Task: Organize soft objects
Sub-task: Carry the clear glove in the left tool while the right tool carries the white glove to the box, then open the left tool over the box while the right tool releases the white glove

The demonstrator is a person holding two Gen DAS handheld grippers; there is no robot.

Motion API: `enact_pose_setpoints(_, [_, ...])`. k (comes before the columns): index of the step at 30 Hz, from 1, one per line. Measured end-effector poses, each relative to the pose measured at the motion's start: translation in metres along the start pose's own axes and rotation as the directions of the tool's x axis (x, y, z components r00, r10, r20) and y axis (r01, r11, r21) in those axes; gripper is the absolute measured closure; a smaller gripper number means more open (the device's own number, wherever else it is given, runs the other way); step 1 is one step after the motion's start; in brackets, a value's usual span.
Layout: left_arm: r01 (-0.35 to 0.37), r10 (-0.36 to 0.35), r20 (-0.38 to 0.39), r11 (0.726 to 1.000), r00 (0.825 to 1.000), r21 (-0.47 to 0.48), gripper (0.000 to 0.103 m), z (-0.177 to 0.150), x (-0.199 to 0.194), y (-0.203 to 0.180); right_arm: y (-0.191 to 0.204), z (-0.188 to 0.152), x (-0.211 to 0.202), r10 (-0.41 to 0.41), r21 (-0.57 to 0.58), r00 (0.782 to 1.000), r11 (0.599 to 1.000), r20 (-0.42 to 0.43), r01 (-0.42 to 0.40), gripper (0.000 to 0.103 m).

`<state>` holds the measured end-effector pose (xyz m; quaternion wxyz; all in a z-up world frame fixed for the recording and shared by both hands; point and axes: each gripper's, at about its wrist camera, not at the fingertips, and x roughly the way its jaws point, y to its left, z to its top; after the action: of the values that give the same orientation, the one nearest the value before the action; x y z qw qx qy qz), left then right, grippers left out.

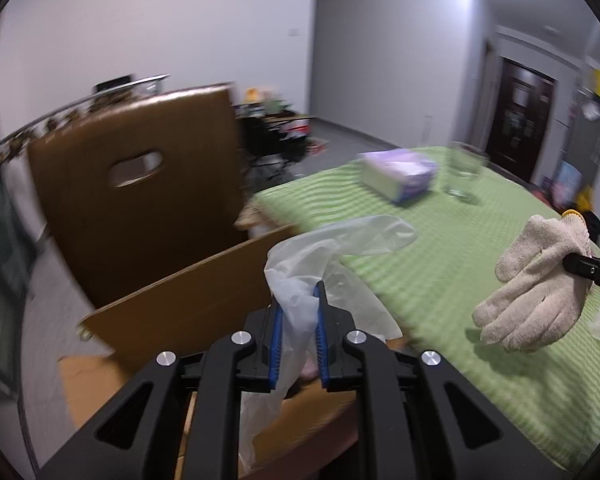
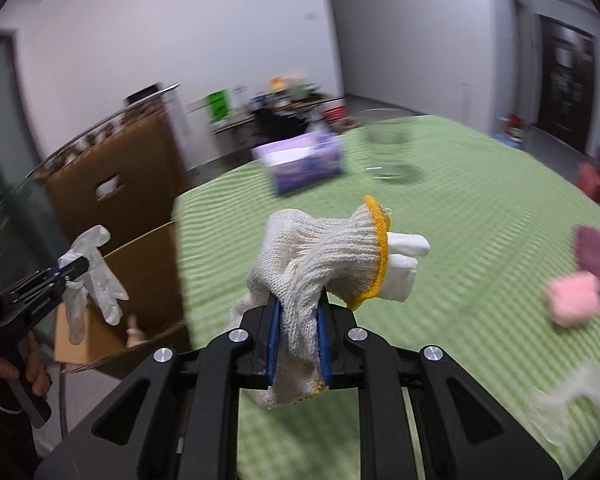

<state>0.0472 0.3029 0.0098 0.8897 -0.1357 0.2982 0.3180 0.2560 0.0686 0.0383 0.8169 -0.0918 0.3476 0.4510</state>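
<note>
Two claws, each clamped on one glove: left claw (image 1: 298, 316) holds a clear glove (image 1: 332, 248) over one open box (image 1: 172, 300), right claw (image 2: 298, 320) a knit glove (image 2: 320, 248) above the green worktop (image 2: 480, 208).

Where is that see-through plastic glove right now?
The plastic glove hangs pinched in the left claw, over the open cardboard box beside the green table.

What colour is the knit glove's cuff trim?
Yellow trim on the white knit glove; clearest in the right wrist view.
</note>
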Motion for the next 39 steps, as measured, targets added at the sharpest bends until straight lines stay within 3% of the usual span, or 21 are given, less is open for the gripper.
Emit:
enact_pose_setpoints(6, [-0.117, 0.111, -0.05, 0.984, 0.993, -0.132, 0.092, -0.019, 0.006, 0.065, 0.077, 0.015, 0.062, 0.171, -0.108, 0.979, 0.977, -0.107, -0.182, 0.087])
enact_pose_setpoints(12, [-0.183, 0.17, -0.08, 0.96, 0.982, -0.21, 0.092, -0.032, 0.004, 0.105, 0.133, 0.024, 0.087, 0.233, -0.202, 0.959, 0.943, -0.163, -0.263, 0.087])
enact_pose_setpoints(19, [-0.168, 0.15, -0.095, 0.962, 0.984, -0.216, 0.092, -0.034, 0.01, 0.105, 0.151, 0.023, 0.103, 0.242, -0.229, 0.95, 0.931, -0.199, -0.285, 0.087])
enact_pose_setpoints(25, [-0.158, 0.128, -0.141, 0.962, 0.982, -0.223, 0.092, -0.041, 0.025, 0.102, 0.165, 0.01, 0.129, 0.225, -0.259, 0.934, 0.919, -0.277, -0.299, 0.086])
enact_pose_setpoints(28, [-0.172, 0.124, -0.224, 0.962, 0.967, -0.21, 0.091, -0.053, 0.045, 0.1, 0.173, 0.0, 0.149, 0.206, -0.269, 0.919, 0.914, -0.335, -0.303, 0.085])
enact_pose_setpoints(34, [-0.177, 0.069, -0.363, 0.945, 0.929, -0.275, 0.091, -0.077, 0.076, 0.11, 0.187, -0.019, 0.182, 0.16, -0.285, 0.892, 0.911, -0.422, -0.298, 0.084])
enact_pose_setpoints(36, [-0.187, 0.062, -0.39, 0.938, 0.919, -0.291, 0.086, -0.082, 0.082, 0.114, 0.191, -0.02, 0.189, 0.14, -0.293, 0.893, 0.913, -0.428, -0.284, 0.075])
enact_pose_setpoints(38, [-0.197, 0.038, -0.43, 0.922, 0.902, -0.332, 0.056, -0.086, 0.087, 0.12, 0.195, -0.019, 0.192, 0.126, -0.296, 0.897, 0.917, -0.423, -0.268, 0.058])
enact_pose_setpoints(39, [-0.202, 0.036, -0.429, 0.916, 0.902, -0.348, 0.055, -0.087, 0.087, 0.122, 0.197, -0.017, 0.192, 0.131, -0.293, 0.9, 0.918, -0.415, -0.269, 0.055])
